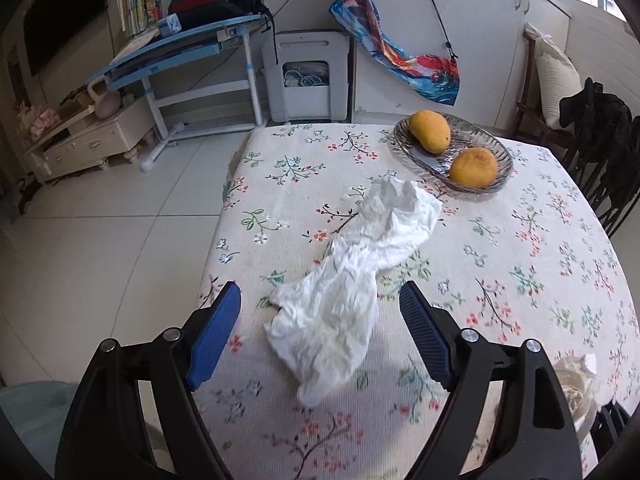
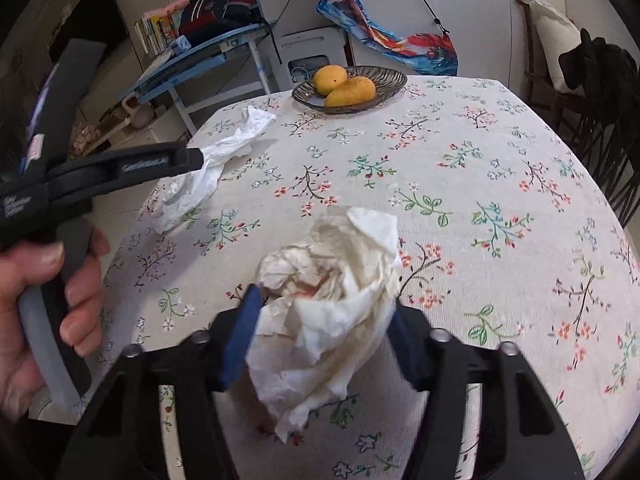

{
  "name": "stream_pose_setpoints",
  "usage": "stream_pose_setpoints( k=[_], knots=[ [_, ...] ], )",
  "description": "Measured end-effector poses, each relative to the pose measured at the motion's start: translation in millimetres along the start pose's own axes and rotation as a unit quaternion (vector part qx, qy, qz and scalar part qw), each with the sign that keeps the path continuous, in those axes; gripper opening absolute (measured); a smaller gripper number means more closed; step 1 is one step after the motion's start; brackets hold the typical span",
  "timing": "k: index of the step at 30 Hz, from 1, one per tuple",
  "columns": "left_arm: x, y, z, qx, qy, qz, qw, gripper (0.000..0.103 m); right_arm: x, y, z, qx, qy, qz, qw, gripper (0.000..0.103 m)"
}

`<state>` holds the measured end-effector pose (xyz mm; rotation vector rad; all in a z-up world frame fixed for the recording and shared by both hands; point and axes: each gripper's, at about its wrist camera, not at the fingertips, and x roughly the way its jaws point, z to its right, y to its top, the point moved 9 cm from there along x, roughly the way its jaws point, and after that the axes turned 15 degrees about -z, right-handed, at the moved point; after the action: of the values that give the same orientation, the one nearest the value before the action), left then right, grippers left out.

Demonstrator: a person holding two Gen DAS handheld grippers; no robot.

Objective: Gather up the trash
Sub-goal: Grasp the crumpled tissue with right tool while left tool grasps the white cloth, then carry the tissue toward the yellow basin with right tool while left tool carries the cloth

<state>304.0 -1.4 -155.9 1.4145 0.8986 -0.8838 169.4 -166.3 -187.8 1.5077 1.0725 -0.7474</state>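
A long crumpled white tissue (image 1: pixel 352 280) lies on the flowered tablecloth (image 1: pixel 500 240) near the table's left edge. My left gripper (image 1: pixel 320 304) is open, its blue pads on either side of the tissue's near end, apart from it. In the right wrist view the same tissue (image 2: pixel 216 168) lies beside the left gripper's black arm (image 2: pixel 132 168). My right gripper (image 2: pixel 324 312) is shut on a second, stained crumpled tissue (image 2: pixel 332 304) and holds it just above the cloth (image 2: pixel 500 184). That tissue also shows at the lower right of the left wrist view (image 1: pixel 576 380).
A glass dish (image 1: pixel 404 152) with two mangoes (image 1: pixel 430 130) stands at the table's far side, also in the right wrist view (image 2: pixel 396 76). A dark chair (image 1: pixel 608 152) with black cloth stands right of the table. A blue desk (image 1: pixel 180 52) and tiled floor lie to the left.
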Motion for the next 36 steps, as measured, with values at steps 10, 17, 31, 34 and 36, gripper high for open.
stream_pose_setpoints(
  k=[10, 17, 31, 34, 36],
  knots=[
    [28.6, 0.3, 26.0, 0.024, -0.030, -0.043, 0.9984, 0.009, -9.4, -0.1, 7.5, 0.014, 0.040, -0.001, 0.999, 0.029],
    [-18.8, -20.0, 38.1, 0.035, -0.056, -0.003, 0.9978, 0.006, -37.2, -2.3, 16.3, 0.032, 0.057, 0.024, 0.998, 0.029],
    [-99.8, -106.5, 37.5, 0.019, -0.090, 0.037, 0.9951, 0.006, -91.3, -33.4, 31.3, 0.045, 0.071, 0.076, 0.994, 0.029],
    [-107.8, -123.2, 38.4, 0.018, -0.092, 0.040, 0.9948, 0.006, -96.6, -36.6, 31.6, 0.043, 0.072, 0.081, 0.993, 0.029],
    [-111.2, -132.4, 39.0, 0.020, -0.091, 0.041, 0.9948, 0.006, -99.9, -39.6, 31.0, 0.042, 0.072, 0.084, 0.993, 0.029]
  ],
)
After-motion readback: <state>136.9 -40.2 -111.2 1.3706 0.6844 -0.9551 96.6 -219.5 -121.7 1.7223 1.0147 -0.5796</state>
